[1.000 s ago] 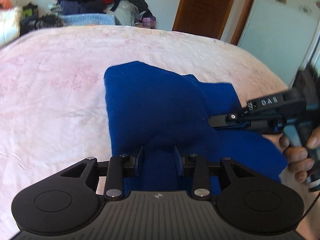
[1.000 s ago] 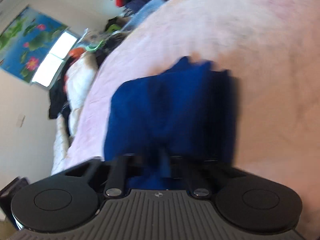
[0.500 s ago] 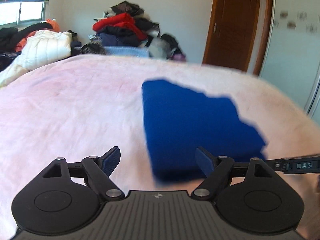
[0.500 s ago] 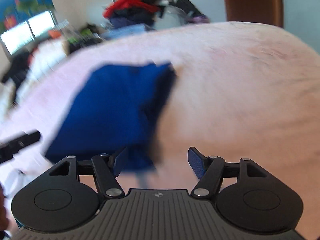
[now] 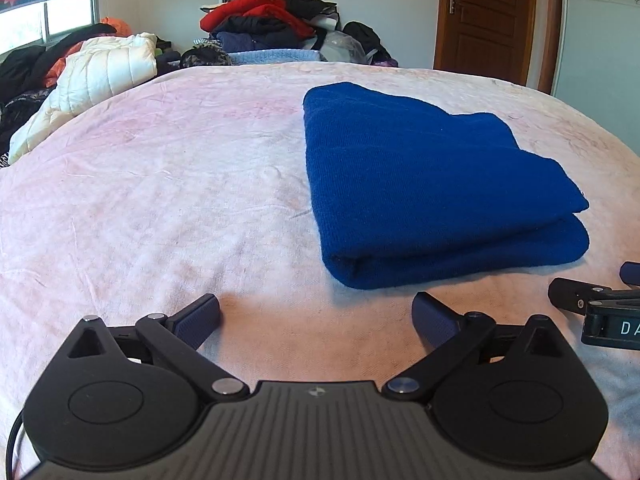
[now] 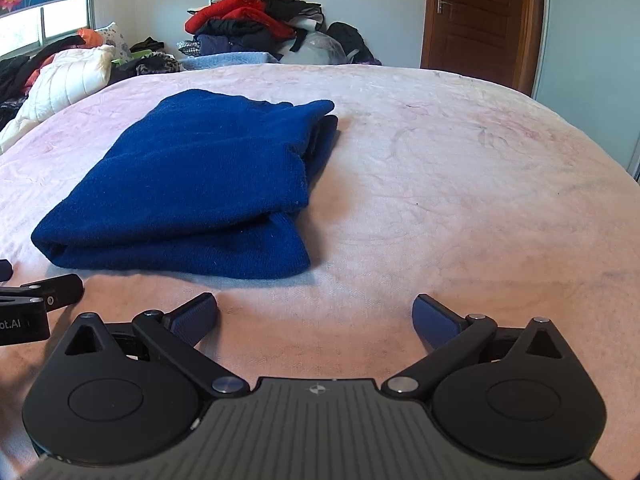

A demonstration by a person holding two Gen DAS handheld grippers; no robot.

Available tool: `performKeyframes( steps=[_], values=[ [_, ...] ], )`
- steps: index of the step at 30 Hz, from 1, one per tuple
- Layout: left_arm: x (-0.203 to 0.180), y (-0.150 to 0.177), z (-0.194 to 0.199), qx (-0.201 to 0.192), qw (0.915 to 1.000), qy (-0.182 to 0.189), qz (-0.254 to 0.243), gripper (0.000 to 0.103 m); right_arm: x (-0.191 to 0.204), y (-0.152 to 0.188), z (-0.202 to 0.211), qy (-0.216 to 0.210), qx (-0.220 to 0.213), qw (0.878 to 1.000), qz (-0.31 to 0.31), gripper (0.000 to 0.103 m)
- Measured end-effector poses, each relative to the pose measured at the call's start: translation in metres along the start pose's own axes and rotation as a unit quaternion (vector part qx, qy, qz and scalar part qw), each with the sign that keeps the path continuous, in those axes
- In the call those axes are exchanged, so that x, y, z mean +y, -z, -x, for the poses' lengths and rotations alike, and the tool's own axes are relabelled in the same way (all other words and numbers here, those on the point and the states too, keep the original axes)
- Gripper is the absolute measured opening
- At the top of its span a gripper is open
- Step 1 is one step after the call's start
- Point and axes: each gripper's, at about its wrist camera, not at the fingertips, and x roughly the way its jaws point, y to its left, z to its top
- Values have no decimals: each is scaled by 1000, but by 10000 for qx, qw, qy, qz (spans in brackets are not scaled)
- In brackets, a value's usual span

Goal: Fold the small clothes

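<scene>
Folded blue knit garment (image 5: 432, 184) lies mid-frame on the pink blanket (image 5: 160, 200); left gripper (image 5: 316, 314) and right gripper (image 6: 315, 312) are opening wide, nothing between them.

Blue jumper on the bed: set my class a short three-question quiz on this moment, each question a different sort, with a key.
1. True or false: the blue jumper lies folded on the pink blanket.
2. Multiple choice: what is between the fingers of the left hand-held gripper? A) a jumper sleeve B) nothing but blanket C) a white quilt
3. Fill in: behind the bed, a pile of clothes stands to the left of the wooden ____.

Key
1. True: it rests in layers, and neither the left nor the right hand-held gripper touches it.
2. B: the jaws are opening, with only blanket between them.
3. door
</scene>
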Motion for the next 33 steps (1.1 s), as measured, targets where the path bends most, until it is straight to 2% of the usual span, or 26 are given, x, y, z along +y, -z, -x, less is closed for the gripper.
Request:
performKeyframes(
  steps=[9,12,33],
  values=[
    [0,1,3,-7,10000,-5,-1,103,4,1,6,7,145,9999,-70,102],
    [0,2,3,-14,10000,1,-2,103,7,7,7,47,-11,10000,-72,102],
    [-1,2,3,-18,10000,-6,7,103,9,8,5,84,-82,9999,-118,102]
  ],
)
